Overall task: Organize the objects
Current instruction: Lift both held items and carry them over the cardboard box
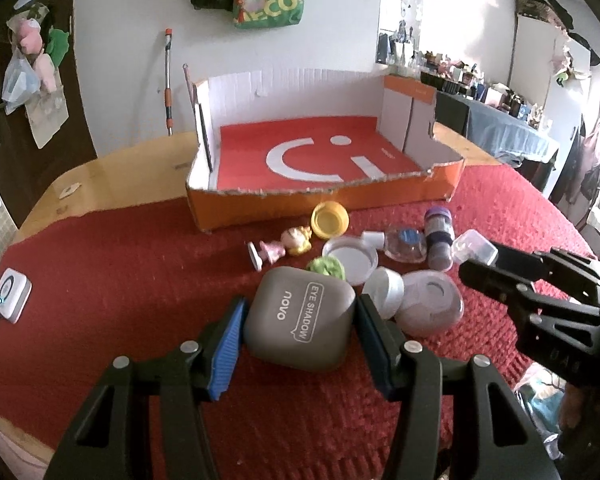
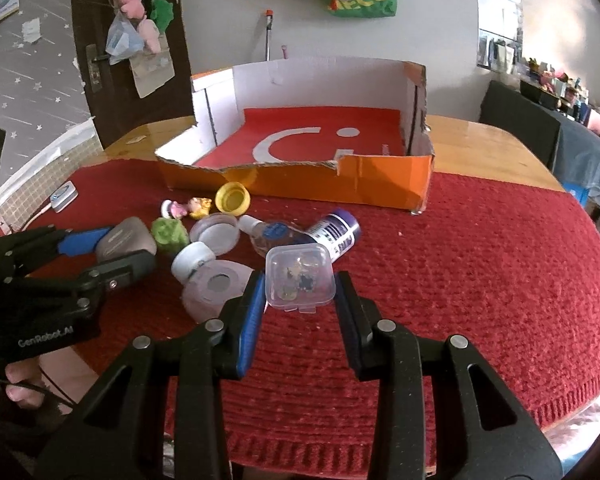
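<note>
In the left wrist view my left gripper (image 1: 300,308) is shut on a grey eye shadow case (image 1: 300,320), its blue pads against both sides, just above the red knitted cloth (image 1: 120,280). My right gripper (image 2: 300,284) is shut on a small clear plastic box (image 2: 300,276) with tiny items inside; the left wrist view shows that box (image 1: 474,246) at the right. An orange cardboard box (image 1: 324,192) with a red floor and a torn front rim stands open behind the pile. The same orange box (image 2: 300,184) fills the middle of the right wrist view.
Between grippers and box lie a yellow cap (image 1: 330,220), a small doll figure (image 1: 280,246), a clear round lid (image 1: 350,260), a green lump (image 1: 326,268), a white lid (image 1: 384,290), a pale round container (image 1: 430,308), a clear bottle (image 1: 404,244) and a purple bottle (image 1: 439,236). A white device (image 1: 11,294) on a cable sits far left.
</note>
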The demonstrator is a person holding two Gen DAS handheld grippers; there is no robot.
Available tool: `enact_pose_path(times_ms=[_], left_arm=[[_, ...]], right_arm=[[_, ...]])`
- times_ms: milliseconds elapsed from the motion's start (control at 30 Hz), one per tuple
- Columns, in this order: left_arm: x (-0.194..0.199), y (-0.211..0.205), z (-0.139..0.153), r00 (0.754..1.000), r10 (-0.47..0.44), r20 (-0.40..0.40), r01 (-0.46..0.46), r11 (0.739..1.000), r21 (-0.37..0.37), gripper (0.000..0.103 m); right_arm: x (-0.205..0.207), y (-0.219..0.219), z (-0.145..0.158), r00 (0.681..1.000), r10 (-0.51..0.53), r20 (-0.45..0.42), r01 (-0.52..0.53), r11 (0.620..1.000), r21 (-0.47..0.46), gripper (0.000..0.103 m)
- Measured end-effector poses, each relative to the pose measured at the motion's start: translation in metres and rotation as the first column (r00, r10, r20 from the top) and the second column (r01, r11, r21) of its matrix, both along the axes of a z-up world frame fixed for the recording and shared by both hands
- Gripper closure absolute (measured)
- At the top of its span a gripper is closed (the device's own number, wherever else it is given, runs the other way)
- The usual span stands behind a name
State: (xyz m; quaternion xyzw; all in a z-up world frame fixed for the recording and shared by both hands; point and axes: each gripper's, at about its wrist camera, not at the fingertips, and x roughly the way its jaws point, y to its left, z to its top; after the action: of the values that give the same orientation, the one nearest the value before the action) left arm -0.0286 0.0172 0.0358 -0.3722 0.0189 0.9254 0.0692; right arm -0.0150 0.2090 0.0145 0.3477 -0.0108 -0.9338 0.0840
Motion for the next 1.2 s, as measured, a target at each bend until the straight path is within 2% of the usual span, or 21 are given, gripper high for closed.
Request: enact_pose_path(times_ms=[333,467,600,633,767,900,1200], left_arm=[[-0.022,-0.004,0.024,0.999,-0.024,-0.027,0.025,0.999,0.033,0.046],[-0.031,-0.002,0.032,0.999,-0.028,-0.044,0.028,1.0,0.004,0.046],[-0.042,-0.001,0.038,0.998,-0.04,-0.04,0.041,0.999,0.011,0.046],[-0.045,-0.001,0.038,0.965,-0.257,-0.04,0.258,0.966,0.009,0.046],[-0.056,0.003,0.043,0.963,-0.264,-0.042,0.265,0.964,0.006,0.046],[-0.072,0.005,0.044,0.964,-0.267,-0.02,0.267,0.963,0.037,0.046],[-0.105,0.014,0.049,0.967,-0.253,-0.016,0.253,0.967,0.034,0.046]], right_arm=[[-0.012,-0.003,0.017,1.0,0.028,-0.013,-0.028,1.0,-0.013,0.07],[-0.021,-0.003,0.024,0.999,0.035,-0.012,-0.035,0.999,-0.024,0.07],[-0.03,-0.002,0.032,0.999,0.042,-0.015,-0.043,0.999,-0.032,0.07],[-0.033,-0.002,0.033,0.999,0.047,-0.012,-0.047,0.998,-0.036,0.07],[-0.045,-0.003,0.039,0.999,0.053,-0.008,-0.054,0.998,-0.045,0.07],[-0.057,-0.003,0.045,0.998,0.059,-0.003,-0.059,0.997,-0.043,0.07],[-0.095,0.007,0.051,0.999,0.048,0.022,-0.046,0.995,-0.085,0.07]])
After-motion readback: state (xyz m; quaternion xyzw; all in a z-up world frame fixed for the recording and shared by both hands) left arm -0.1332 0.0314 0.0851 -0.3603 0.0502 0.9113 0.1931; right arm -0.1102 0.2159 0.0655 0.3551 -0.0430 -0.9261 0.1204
